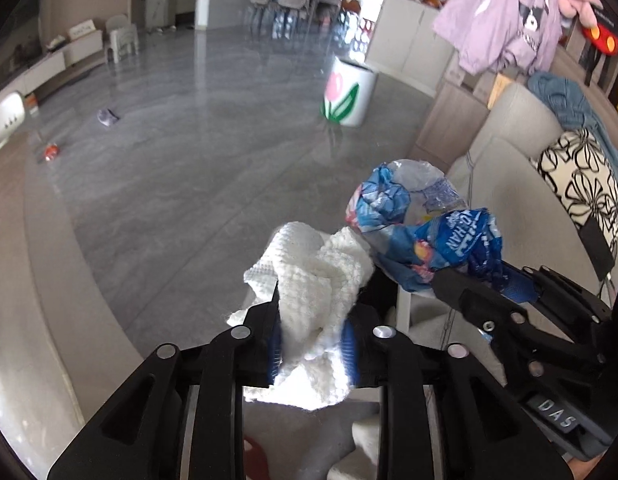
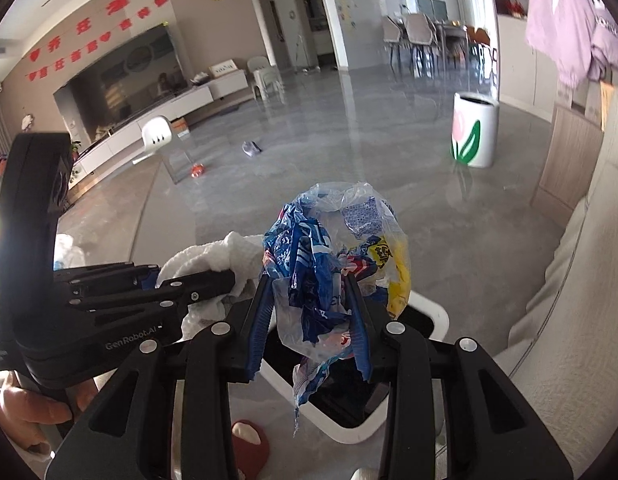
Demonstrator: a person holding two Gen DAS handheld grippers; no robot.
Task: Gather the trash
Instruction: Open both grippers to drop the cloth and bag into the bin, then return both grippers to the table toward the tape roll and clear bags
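Note:
My left gripper (image 1: 311, 320) is shut on a crumpled white paper towel (image 1: 313, 276). It also shows in the right wrist view (image 2: 213, 256), held at the left. My right gripper (image 2: 311, 312) is shut on a crumpled blue and clear plastic wrapper (image 2: 329, 240), which shows in the left wrist view (image 1: 421, 224) at the right. Both are held above a white-rimmed bin with a black inside (image 2: 437, 316). A small red piece of trash (image 2: 197, 170) and a grey crumpled piece (image 2: 251, 148) lie far off on the floor.
A white bin with a tulip print (image 2: 475, 132) stands on the grey floor at the right. A beige sofa (image 1: 509, 184) with a patterned cushion is at the right. A white chair (image 2: 159, 134) and a TV cabinet are at the left.

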